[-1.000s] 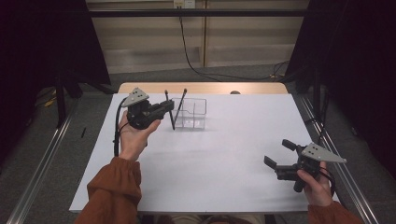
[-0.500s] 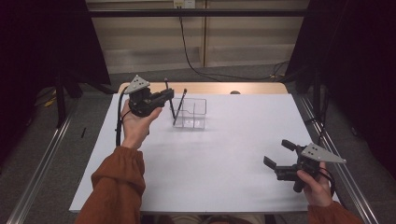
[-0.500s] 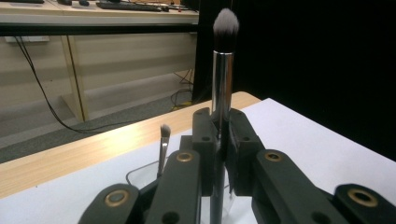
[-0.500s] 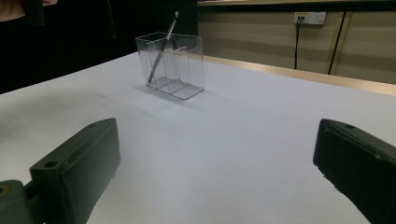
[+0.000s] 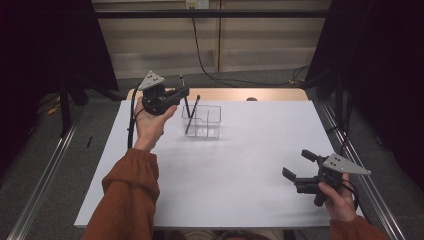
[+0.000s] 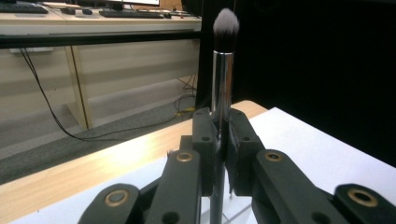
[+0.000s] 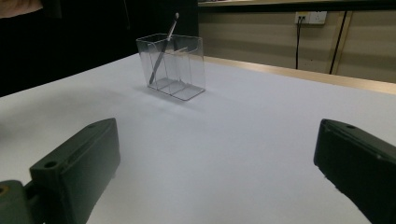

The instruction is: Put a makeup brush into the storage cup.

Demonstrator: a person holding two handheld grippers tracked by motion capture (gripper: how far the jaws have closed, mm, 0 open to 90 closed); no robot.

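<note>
Here left hand-held gripper [image 5: 186, 91] raised, clamping upright brush [image 6: 223, 70].

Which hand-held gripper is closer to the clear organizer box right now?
The left hand-held gripper: it hangs just above the clear organizer box at its left side, clamping a makeup brush. The right hand-held gripper sits open near the table's right front.

Left hand-held gripper [image 5: 181, 93] clamped, raised.

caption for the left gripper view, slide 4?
Left gripper clamps a makeup brush upright, bristles up, above the white table.
</note>
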